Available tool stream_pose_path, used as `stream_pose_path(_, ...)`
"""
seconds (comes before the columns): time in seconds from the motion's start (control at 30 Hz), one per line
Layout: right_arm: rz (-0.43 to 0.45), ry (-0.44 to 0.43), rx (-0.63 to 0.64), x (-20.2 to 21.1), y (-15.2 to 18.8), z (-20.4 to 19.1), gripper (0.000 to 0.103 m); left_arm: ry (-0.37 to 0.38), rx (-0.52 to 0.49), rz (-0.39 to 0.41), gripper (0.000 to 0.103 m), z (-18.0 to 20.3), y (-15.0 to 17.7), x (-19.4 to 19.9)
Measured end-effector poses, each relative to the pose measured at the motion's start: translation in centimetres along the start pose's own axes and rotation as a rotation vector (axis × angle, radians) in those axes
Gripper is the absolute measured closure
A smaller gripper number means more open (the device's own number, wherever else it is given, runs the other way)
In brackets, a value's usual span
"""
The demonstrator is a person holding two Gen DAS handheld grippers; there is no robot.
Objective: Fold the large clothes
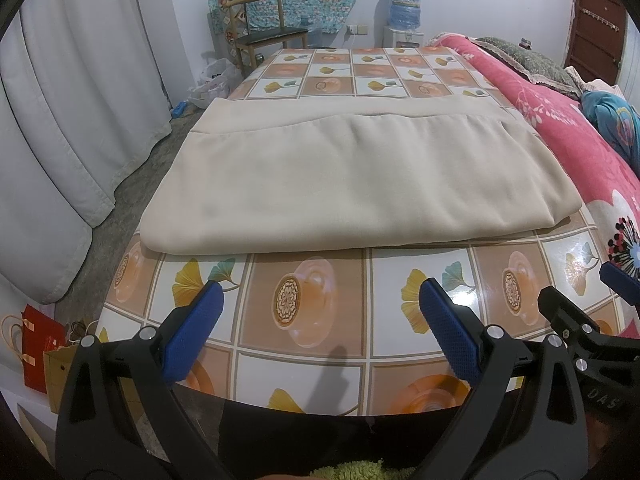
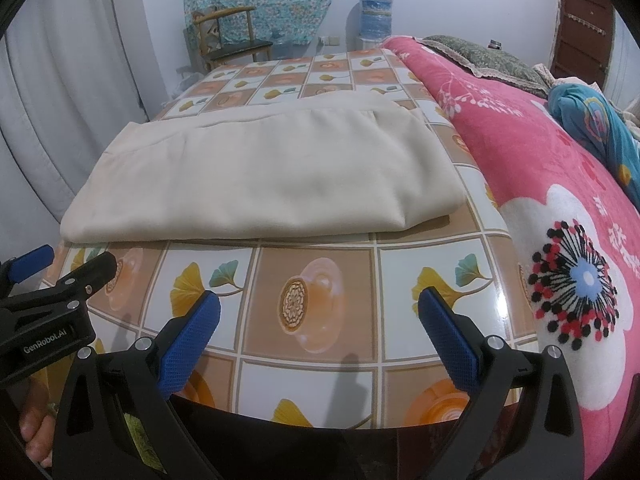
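Beige garment (image 1: 340, 184), soft, matte and folded into a thick rectangle, lies flat on the glossy tiled-pattern tablecloth (image 1: 320, 320), ahead of both tongs. Left gripper (image 1: 320, 304) and right gripper (image 2: 318, 312), black with textured blue pads, hover spread wide and empty.

Both views are evenly and fairly brightly lit by soft indoor light from above. The glossy table cover (image 1: 320, 312) throws white glare near its right front corner, and thin finger shadows fall on it just beyond its near edge. Fisheye bending curves that near edge strongly, and black vignette fills the picture corners. Focus is sharp across the table; the far wall looks slightly soft.
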State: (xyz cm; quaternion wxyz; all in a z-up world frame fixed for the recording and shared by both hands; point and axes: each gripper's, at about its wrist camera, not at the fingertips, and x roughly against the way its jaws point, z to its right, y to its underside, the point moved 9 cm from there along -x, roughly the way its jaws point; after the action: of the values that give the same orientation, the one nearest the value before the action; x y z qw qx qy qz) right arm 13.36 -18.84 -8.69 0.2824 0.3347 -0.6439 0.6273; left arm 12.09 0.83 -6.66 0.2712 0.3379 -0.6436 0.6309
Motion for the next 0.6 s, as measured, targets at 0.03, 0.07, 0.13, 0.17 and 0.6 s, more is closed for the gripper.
stream_pose_path(0.03, -0.001, -0.001, 0.0, 0.01, 0.01, 0.01, 0.007, 0.0, 0.0, 0.0, 0.008, -0.04, -0.01, -0.01)
stream_pose_path(0.07, -0.002, -0.001, 0.0, -0.01, 0.05, 0.01, 0.007, 0.001, 0.0, 0.0, 0.008, -0.02, -0.01, 0.0)
stream_pose_path(0.13, -0.002, -0.001, 0.002, -0.05, 0.11, -0.05, 0.007, 0.0, 0.0, 0.0, 0.008, -0.07, -0.03, -0.02)
stream_pose_path(0.17, -0.002, 0.0, 0.002, -0.02, 0.13, 0.0, 0.007, 0.001, 0.001, 0.0, 0.008, -0.04, -0.02, -0.01)
stream_pose_path(0.6, -0.006, 0.001, 0.006, -0.1, 0.21, -0.13, 0.007, 0.002, -0.002, -0.003, 0.008, -0.02, -0.02, 0.04)
